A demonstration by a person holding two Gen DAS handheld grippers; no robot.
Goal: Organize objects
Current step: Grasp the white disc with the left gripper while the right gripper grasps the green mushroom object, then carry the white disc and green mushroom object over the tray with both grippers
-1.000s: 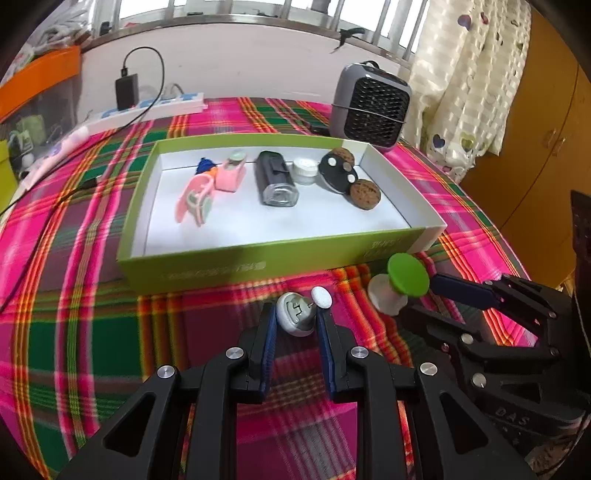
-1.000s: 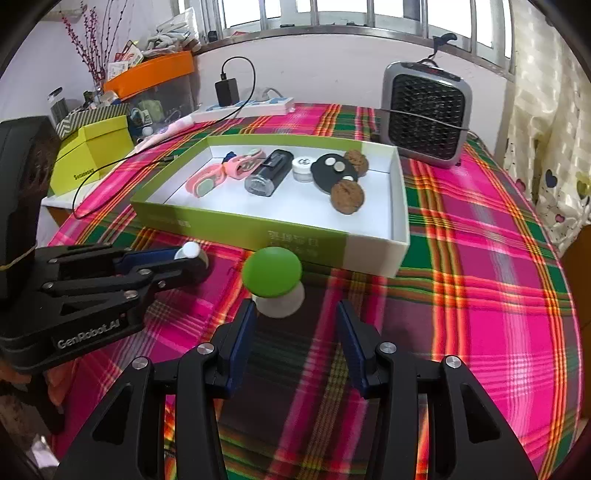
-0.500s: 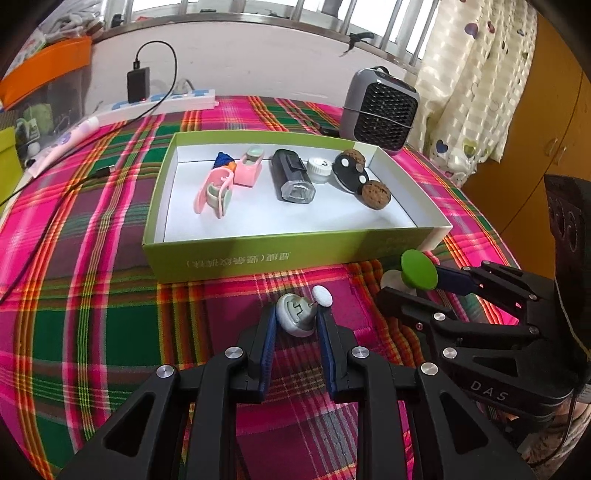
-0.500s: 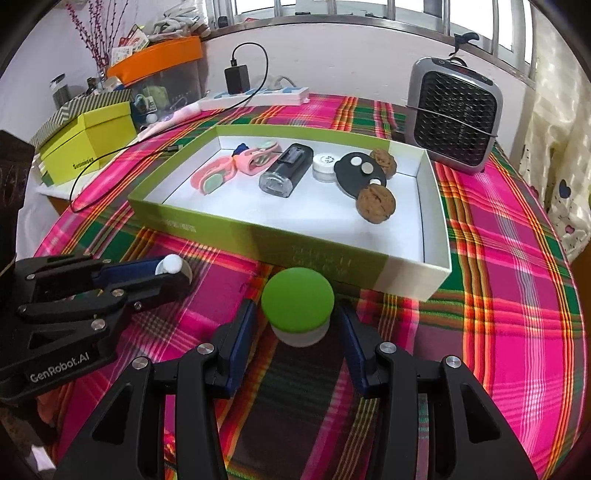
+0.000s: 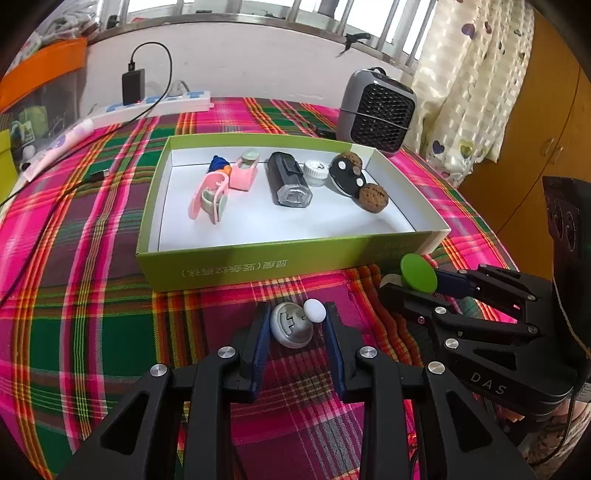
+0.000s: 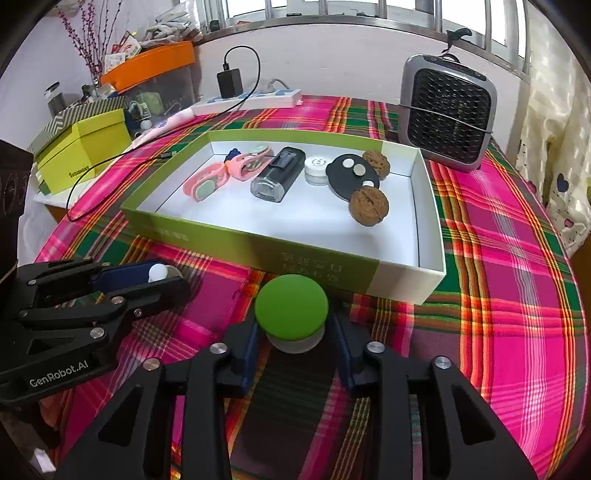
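Looks like a home, prob a bedroom or living rm — table w/ bright pink/green plaid cloth (image 6: 498, 258) under a barred window (image 6: 332, 11), heart-print curtain (image 5: 469, 85) at the side, wooden cabinet doors (image 5: 546, 147) beside it. Household clutter along the sill: power strip (image 6: 251, 99) w/ charger (image 6: 229, 84) plugged in, small desk heater/fan (image 6: 448, 114), orange-lidded tub (image 6: 151, 64), dried branches (image 6: 83, 40), yellow-green box (image 6: 85, 147).

1. The white base (image 6: 293, 345) under the green cap (image 6: 291, 306) is mostly hidden.
2. Printed text (image 5: 236, 268) on the green box wall is too small to read.
3. The blue item (image 5: 218, 162) behind the pink clips (image 5: 210, 195) is partly hidden.
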